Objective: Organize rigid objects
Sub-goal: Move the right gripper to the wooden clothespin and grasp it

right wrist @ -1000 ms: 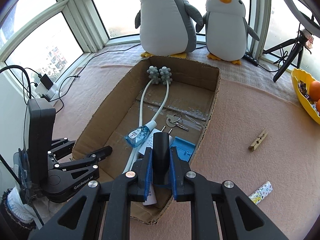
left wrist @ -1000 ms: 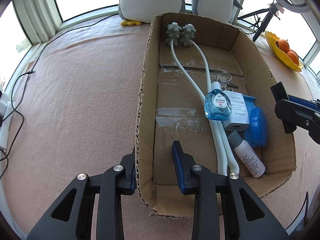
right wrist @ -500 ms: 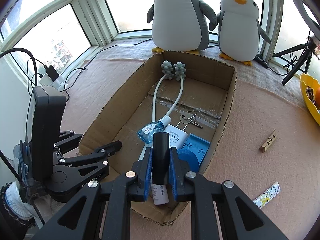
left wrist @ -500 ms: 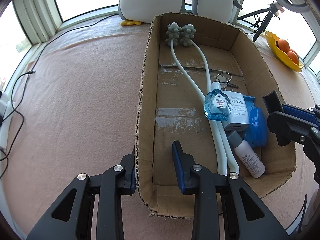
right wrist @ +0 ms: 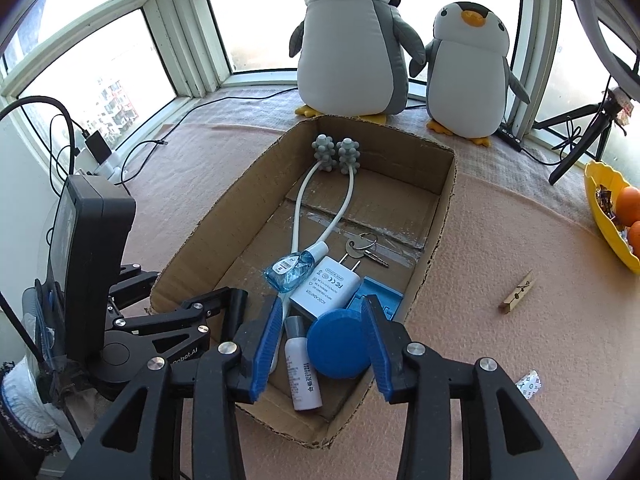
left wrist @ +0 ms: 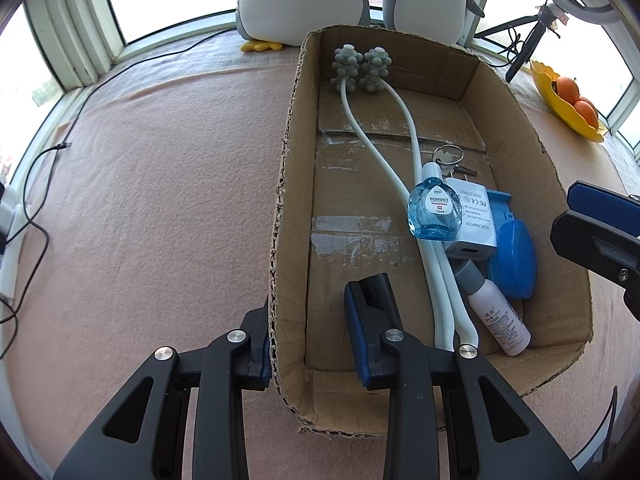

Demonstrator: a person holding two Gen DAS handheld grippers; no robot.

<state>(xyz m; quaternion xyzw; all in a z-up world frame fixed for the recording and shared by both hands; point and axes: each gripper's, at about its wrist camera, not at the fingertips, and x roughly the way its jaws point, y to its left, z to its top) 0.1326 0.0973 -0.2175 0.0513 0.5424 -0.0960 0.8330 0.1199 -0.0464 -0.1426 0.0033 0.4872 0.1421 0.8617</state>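
Both grippers at the near end of the cardboard box

The left gripper has its fingers spread astride the box's near left wall. The right gripper hangs with fingers spread and empty above the blue round case, which lies in the box beside a white charger, small bottle and keys.

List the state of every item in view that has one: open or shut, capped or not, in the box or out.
Left gripper: jaws open, straddling the box's near-left wall.
Right gripper: jaws open, holding nothing, above the box.
Cardboard box: open-topped.
Blue round case: shut, in the box.
White bottle: capped, lying down in the box.
Blue dropper bottle: capped, lying down in the box.
Clothespin: outside the box, on the cloth.
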